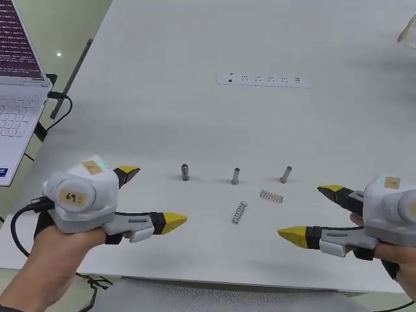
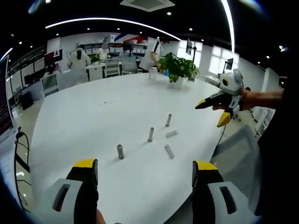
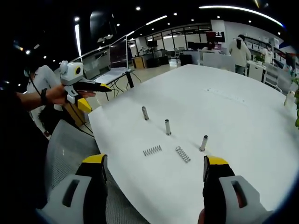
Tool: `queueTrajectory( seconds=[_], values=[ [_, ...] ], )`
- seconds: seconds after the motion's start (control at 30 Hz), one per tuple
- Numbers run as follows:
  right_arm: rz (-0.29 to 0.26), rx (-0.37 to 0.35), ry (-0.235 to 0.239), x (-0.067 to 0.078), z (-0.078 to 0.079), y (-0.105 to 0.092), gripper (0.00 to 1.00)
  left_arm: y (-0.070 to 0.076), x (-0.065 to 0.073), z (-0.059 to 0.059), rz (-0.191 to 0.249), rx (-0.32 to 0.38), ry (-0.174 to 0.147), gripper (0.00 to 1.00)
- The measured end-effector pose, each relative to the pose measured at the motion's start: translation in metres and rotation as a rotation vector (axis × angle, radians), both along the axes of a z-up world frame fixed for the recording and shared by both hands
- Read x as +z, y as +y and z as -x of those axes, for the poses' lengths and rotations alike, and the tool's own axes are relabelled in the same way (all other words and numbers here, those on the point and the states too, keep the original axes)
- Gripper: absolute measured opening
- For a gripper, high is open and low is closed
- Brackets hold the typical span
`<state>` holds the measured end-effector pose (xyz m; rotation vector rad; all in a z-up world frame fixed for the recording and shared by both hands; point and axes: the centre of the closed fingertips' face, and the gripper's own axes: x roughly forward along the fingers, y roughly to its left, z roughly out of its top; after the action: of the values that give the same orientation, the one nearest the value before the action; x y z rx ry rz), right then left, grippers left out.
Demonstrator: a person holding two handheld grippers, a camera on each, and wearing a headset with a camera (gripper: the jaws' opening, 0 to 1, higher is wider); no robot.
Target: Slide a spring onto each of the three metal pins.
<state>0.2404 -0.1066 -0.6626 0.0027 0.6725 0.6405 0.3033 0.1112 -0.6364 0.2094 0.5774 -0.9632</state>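
Pins point(image 1: 235, 175), three short grey metal ones, stand on the white worktop point(image 1: 195, 117) ahead of both grippers. The one nearest the left gripper point(image 1: 156, 195) carries a coiled spring point(image 1: 185, 171); two loose wire springs point(image 1: 240, 212) lie nearer the right gripper point(image 1: 305, 211). Both grippers gape, empty.

The laptop point(image 1: 19, 97) and right gripper point(image 1: 309, 211) are each cut off by head-view edges.

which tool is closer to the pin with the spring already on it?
Left. That is the left pin; the left tool sits to its left, a bit nearer the person. The right tool is far to its right, past the middle pin and right pin.
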Motion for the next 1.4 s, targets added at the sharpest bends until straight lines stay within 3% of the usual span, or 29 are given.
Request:
queueTrajectory(
  seconds=[0.57,1.13,1.4],
  values=[
    [-0.003,-0.013,-0.006,0.003,0.003,-0.006,0.85,-0.011,0.000,-0.004,-0.003,-0.032,0.007,0.80],
    [-0.011,-0.039,-0.015,0.008,0.007,-0.014,0.85,-0.043,-0.009,-0.001,-0.010,-0.124,0.029,0.80],
    [-0.004,-0.040,-0.013,0.006,0.011,-0.015,0.85,-0.054,-0.023,0.002,-0.012,-0.146,0.057,0.79]
  ],
)
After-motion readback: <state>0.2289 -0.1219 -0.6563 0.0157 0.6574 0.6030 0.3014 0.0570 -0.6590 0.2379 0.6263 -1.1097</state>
